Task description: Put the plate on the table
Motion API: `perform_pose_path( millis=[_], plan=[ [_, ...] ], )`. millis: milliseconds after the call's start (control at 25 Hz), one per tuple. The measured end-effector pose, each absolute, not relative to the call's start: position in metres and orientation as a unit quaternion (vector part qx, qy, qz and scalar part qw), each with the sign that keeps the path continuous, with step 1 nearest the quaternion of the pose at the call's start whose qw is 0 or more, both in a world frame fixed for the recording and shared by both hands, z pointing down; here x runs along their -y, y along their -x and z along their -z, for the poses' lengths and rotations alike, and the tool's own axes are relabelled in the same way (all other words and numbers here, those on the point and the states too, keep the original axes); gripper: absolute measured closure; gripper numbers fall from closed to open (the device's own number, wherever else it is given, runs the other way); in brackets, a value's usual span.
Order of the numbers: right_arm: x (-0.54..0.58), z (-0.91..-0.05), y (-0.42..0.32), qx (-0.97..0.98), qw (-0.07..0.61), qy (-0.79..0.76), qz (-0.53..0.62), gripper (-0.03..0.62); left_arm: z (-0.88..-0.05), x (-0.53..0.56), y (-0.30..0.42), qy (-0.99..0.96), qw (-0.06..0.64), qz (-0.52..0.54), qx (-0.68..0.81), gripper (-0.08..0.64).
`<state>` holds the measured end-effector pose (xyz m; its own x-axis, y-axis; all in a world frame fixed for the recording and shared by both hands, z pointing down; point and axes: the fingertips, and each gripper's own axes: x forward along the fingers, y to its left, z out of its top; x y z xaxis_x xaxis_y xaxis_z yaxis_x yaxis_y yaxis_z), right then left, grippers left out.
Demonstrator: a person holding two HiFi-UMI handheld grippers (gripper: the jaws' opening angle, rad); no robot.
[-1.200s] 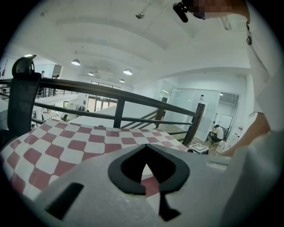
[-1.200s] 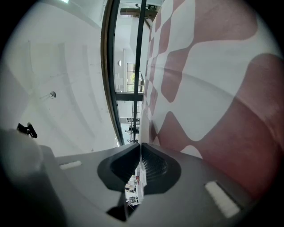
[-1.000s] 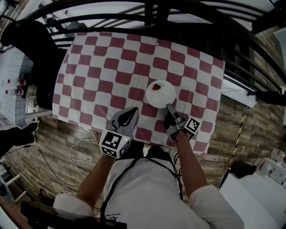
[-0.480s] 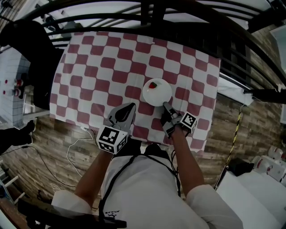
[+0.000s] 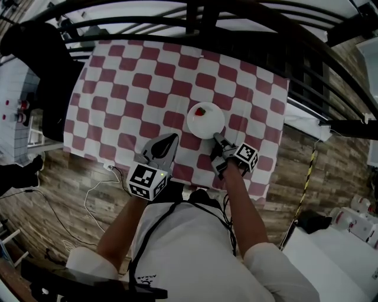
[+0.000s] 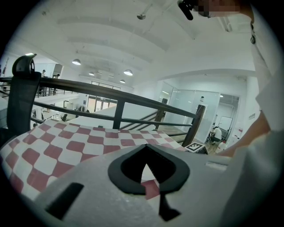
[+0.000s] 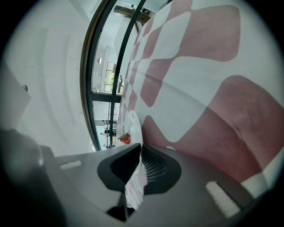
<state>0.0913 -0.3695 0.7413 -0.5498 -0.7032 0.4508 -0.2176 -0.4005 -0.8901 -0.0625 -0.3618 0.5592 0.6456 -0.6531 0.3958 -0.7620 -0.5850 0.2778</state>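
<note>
A small white plate [image 5: 205,121] with a red strawberry-like piece [image 5: 201,111] on it is over the red-and-white checked tablecloth [image 5: 147,82], near the table's front right. My right gripper [image 5: 220,140] is shut on the plate's near rim. In the right gripper view the plate [image 7: 133,128] shows edge-on between the jaws of my right gripper [image 7: 140,162], with the red piece [image 7: 124,138] on it and the cloth [image 7: 213,80] close by. I cannot tell if the plate touches the cloth. My left gripper [image 5: 168,143] hovers at the front edge, shut and holding nothing [image 6: 145,146].
A black railing [image 5: 195,15] runs along the table's far side. A black chair [image 5: 35,53] stands at the left. Cables [image 5: 94,194] lie on the wooden floor. White furniture [image 5: 348,248] stands at the lower right.
The whole view has shifted slightly. The right gripper still holds the plate's rim at about the same spot over the cloth. The left gripper has barely moved.
</note>
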Motion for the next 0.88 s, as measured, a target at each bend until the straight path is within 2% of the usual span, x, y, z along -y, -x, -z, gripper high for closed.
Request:
perform_pose_path(
  millis=[720, 880],
  plan=[
    [0.369, -0.748, -0.093, -0.503, 0.092, 0.489, 0.706, 0.55, -0.555, 0.363, 0.056, -0.879, 0.215, -0.124, 0.407, 0.555],
    [0.372, -0.739, -0.092, -0.521, 0.099, 0.477, 0.701, 0.457, -0.553, 0.361, 0.052, -0.88, 0.213, -0.125, 0.405, 0.555]
  ],
)
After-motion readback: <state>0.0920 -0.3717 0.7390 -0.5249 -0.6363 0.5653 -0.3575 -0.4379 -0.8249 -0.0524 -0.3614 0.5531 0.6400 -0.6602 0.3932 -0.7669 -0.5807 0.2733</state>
